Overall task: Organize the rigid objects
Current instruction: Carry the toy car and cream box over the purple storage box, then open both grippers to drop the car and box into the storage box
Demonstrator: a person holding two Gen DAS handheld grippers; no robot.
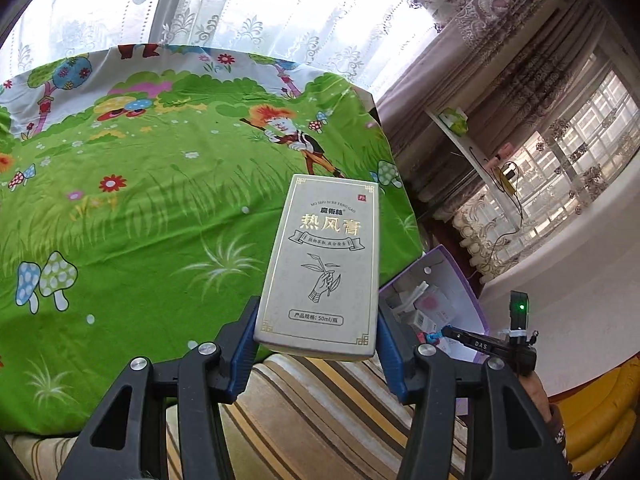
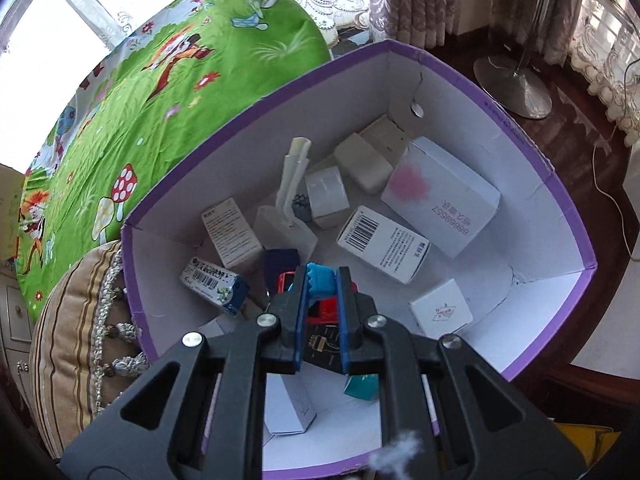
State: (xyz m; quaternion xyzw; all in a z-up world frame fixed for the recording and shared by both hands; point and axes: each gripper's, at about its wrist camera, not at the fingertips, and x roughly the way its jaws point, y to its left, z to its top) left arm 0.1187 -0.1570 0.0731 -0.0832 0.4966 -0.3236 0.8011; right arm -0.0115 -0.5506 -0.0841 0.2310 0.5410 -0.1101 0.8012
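the left gripper held a pale rectangular carton with gold chinese lettering and a line drawing of a hand with a sprig, its blue pads pressed against the carton's two long sides near the lower end. the carton stood tilted above the edge of a bed covered in a bright green cartoon sheet printed with mushrooms and flowers, with a striped cushion below it. to the right, a purple-edged cardboard box lay open, and the other gripper appeared beside it.

the right gripper hovered over that purple-edged cardboard box, its jaws drawn narrow around a small bright-blue ridged object caught between the tips. beneath it lay a red item, only partly seen. the white interior of the box held a jumble of small packages: a large white box with a pink blotch, a barcoded white carton, a blue-and-white carton, a small white cube box and a slim white dispenser leaning upright. the box sat beside the striped, tasselled cushion and the green sheet.
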